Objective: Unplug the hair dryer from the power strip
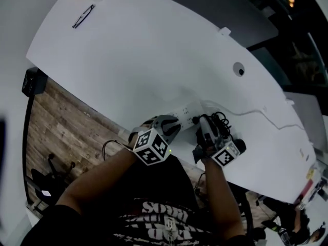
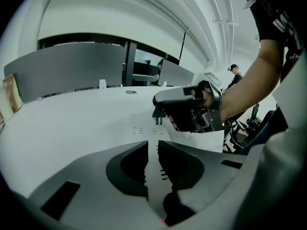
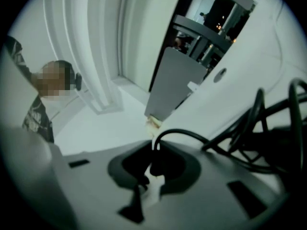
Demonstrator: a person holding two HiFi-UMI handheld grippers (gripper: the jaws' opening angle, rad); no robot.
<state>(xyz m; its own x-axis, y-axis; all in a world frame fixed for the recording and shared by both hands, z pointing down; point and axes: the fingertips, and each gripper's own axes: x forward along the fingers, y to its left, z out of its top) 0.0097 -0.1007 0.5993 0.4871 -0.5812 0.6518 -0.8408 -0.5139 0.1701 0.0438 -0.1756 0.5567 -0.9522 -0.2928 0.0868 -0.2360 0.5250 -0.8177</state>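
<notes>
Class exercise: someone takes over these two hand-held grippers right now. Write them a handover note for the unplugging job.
Left gripper: jaws drawn together to a slit, clamping nothing, lying over the power strip at the table's near edge.
Right gripper: shut on the plug, with the black cord looping away.
Done: the plug's prongs hang bare above the strip's sockets, so it is out.
Left: probably carry the plug clear, set it down and release. I cannot make out the hair dryer itself.
</notes>
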